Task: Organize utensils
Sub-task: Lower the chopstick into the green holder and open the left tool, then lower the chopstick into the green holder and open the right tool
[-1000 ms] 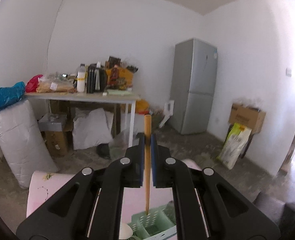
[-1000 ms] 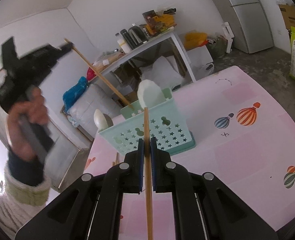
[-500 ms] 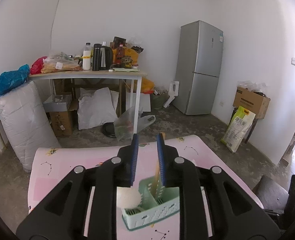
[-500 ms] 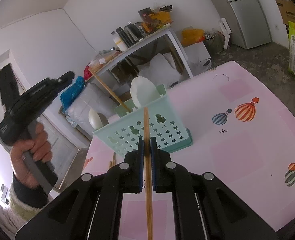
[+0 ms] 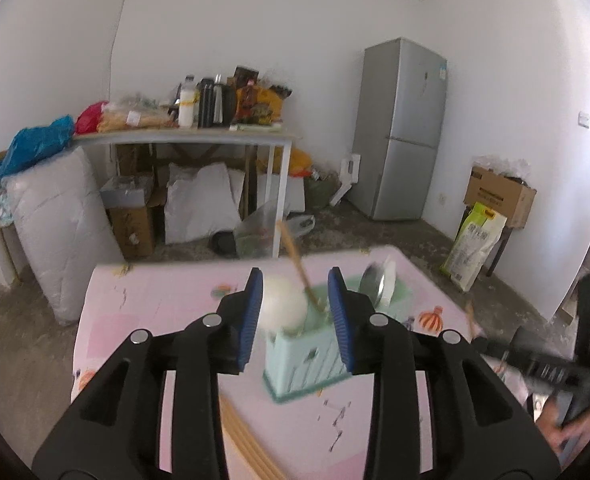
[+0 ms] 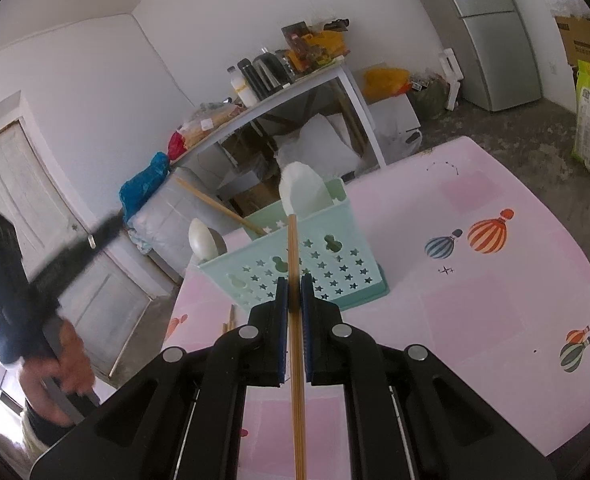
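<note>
Our left gripper [image 5: 295,312]: jaws opening, nothing between pads. Right gripper [image 6: 294,300] clenched on chopstick [image 6: 295,320]. Ahead of both: mint caddy [image 6: 307,268], already holding one chopstick [image 6: 219,208] and spoons [image 6: 301,188]. Beneath left jaws, loose chopsticks [image 5: 251,448] left to sort.

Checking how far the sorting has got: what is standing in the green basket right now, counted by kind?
White spoons: 2
Metal spoons: 1
Chopsticks: 1
Total: 4
Not counted: the chopstick held in the right gripper.
</note>
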The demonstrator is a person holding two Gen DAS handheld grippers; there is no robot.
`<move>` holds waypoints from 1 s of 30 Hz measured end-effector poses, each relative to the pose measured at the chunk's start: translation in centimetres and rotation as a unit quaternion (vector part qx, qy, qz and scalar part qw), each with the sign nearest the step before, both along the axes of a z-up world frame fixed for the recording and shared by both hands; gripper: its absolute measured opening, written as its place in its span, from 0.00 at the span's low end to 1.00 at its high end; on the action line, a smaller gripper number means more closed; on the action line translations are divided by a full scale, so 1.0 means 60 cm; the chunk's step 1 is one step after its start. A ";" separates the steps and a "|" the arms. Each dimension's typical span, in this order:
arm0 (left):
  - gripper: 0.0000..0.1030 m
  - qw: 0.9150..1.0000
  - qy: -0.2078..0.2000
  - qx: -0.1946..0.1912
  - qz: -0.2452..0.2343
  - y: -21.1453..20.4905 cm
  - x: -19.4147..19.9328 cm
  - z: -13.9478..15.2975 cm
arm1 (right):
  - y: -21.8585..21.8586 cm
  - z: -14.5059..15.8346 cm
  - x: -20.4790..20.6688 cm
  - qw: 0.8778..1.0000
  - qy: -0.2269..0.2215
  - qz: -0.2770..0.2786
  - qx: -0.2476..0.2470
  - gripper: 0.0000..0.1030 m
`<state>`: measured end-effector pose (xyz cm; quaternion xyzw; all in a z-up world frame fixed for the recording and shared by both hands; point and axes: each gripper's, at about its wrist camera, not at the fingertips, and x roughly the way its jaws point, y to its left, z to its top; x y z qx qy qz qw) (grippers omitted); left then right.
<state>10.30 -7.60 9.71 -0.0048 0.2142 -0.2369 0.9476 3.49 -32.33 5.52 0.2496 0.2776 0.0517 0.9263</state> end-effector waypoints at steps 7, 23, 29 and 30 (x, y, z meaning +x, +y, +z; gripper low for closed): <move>0.36 0.996 0.086 0.028 0.022 0.028 0.003 -0.088 | -0.004 0.041 -0.005 0.999 -0.033 -0.002 -0.015 0.06; 0.55 0.980 0.174 0.085 0.037 0.044 -0.015 -0.196 | -0.002 0.221 0.123 0.978 -0.203 -0.002 -0.042 0.06; 0.56 0.980 0.174 0.080 0.050 0.058 -0.012 -0.193 | 0.014 0.218 0.201 0.968 -0.234 -0.050 -0.070 0.06; 0.56 0.980 0.174 0.079 0.053 0.061 -0.010 -0.192 | 0.013 0.211 0.218 0.968 -0.234 -0.059 -0.068 0.06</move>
